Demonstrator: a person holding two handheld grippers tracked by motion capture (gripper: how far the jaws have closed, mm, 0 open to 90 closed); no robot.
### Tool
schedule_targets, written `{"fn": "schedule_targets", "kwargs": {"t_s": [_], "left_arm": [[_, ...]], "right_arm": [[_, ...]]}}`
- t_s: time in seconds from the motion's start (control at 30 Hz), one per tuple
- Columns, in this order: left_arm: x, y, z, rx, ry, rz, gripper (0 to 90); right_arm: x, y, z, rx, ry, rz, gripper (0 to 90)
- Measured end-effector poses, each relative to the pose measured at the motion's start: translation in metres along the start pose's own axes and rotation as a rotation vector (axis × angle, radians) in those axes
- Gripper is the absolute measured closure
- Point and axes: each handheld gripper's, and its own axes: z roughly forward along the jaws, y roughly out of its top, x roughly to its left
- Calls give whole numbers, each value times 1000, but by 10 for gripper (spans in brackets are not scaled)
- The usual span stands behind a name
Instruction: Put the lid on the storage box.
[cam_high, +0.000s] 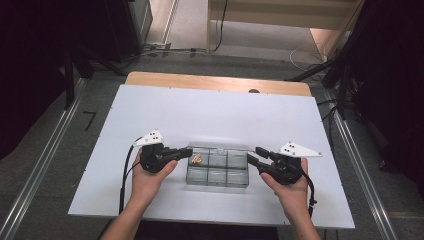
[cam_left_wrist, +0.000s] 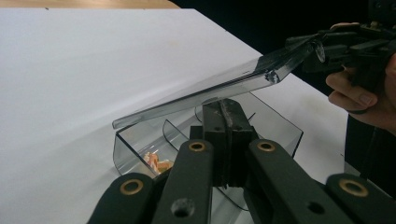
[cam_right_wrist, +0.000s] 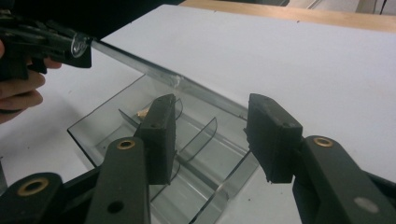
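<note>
Even overhead light, white table bright, surroundings dark, near tongs blurred.

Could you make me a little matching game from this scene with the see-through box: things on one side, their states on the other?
Things:
1. left black tool
2. right black tool
3. clear plastic lid
4. small orange pieces

States:
A. lifted and tilted
B. jaws apart
C. inside a corner compartment of the clear plastic box
D. jaws shut

Pairs: 1-D, 2-B, 3-A, 4-C

A clear plastic compartment box sits at the table's six o'clock edge, its hinged lid raised, a small orange piece in its ten o'clock cell.
</note>
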Motion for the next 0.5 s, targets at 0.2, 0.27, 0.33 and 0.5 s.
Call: {"fn": "schedule_targets", "kwargs": {"t_s": [0.2, 0.27, 0.33, 0.5], "left_arm": [[-3, -5, -1, 9, -22, 14, 900], [-6, -7, -2, 8, -23, 16, 900], [-8, -9, -3, 7, -28, 15, 900], [-12, -12, -5, 14, -35, 25, 900]], "right_arm": [[1, -11, 1, 28, 5, 28, 768], [1, -14, 1, 45, 20, 32, 833], [2, -15, 0, 47, 36, 28, 874], [9, -16, -2, 45, 64, 2, 876]]}}
